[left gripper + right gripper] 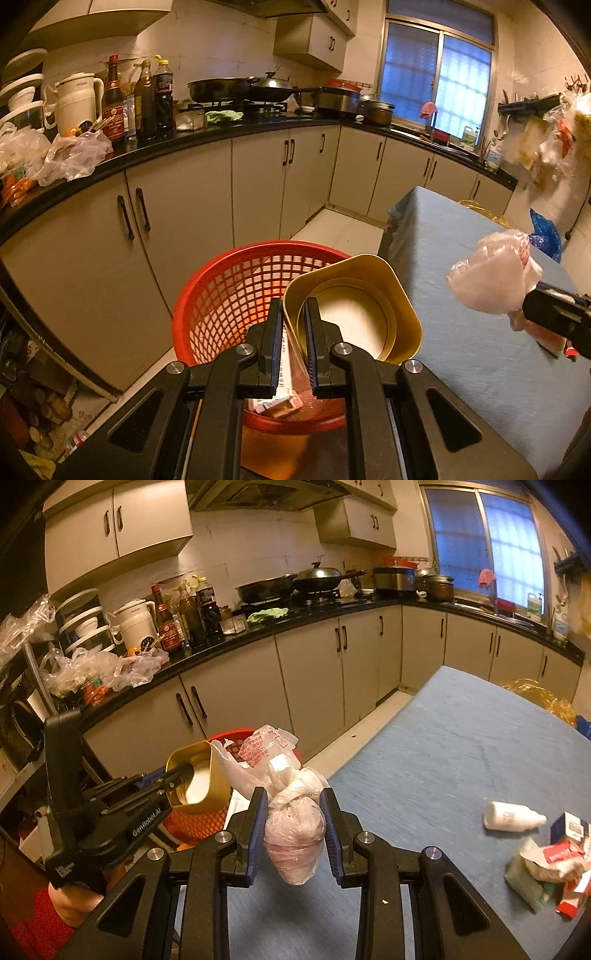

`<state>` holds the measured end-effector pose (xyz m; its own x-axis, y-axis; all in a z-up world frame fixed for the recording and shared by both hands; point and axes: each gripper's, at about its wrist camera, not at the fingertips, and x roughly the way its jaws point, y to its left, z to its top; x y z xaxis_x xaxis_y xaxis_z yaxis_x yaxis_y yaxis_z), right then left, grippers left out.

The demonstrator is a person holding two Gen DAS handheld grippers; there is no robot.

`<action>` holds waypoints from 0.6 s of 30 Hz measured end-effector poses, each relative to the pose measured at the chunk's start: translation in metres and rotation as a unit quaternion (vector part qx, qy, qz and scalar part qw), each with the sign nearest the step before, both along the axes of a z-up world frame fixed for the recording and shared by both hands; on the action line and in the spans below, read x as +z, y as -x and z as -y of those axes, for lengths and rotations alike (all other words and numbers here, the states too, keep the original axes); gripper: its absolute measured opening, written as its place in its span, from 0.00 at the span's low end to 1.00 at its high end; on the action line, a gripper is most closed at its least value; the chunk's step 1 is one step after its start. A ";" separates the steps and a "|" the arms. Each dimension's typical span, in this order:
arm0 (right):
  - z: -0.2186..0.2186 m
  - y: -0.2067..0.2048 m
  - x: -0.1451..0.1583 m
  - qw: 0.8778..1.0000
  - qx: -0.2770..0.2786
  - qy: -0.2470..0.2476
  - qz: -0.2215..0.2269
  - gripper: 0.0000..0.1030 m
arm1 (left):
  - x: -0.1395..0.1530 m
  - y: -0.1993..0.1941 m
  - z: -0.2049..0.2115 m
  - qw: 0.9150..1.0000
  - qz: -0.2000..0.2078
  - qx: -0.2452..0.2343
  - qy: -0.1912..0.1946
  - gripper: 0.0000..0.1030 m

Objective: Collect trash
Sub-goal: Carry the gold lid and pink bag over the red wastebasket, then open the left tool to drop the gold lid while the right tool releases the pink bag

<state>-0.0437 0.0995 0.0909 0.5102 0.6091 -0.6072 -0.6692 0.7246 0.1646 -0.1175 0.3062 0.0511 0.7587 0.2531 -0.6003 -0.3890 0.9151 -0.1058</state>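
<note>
- Left claw (291,328) is clenched on the gold tin's (369,295) thin stiff rim.
- Right claw (293,825) grips a soft, light knotted plastic bag (295,834); holding under the knot seems safest.

Basket (236,291) contents partly hidden, perhaps cartons.

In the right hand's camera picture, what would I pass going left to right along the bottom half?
Left gripper → gold tin → tied plastic bag → white bottle → crumpled packets and boxes, the last two on the blue table.
</note>
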 end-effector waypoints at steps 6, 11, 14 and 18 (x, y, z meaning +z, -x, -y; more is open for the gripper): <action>-0.022 -0.016 -0.006 0.999 0.011 -0.002 -0.032 0.31 | -0.006 -0.003 -0.015 1.000 -0.003 0.012 0.004 0.11; -0.044 -0.028 -0.012 0.998 0.019 -0.003 -0.056 0.32 | -0.010 -0.004 -0.022 1.000 -0.008 0.017 0.006 0.11; -0.056 -0.036 -0.015 0.998 0.018 -0.005 -0.064 0.32 | -0.012 -0.006 -0.027 1.000 -0.010 0.020 0.008 0.11; -0.069 -0.047 -0.019 0.996 0.019 -0.016 -0.087 0.32 | -0.013 -0.007 -0.032 1.000 -0.011 0.027 0.008 0.14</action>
<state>0.0036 0.1681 0.0714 0.3747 0.6468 -0.6642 -0.6556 0.6915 0.3034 -0.1107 0.3381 0.0380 0.7312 0.2837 -0.6204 -0.4396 0.8914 -0.1105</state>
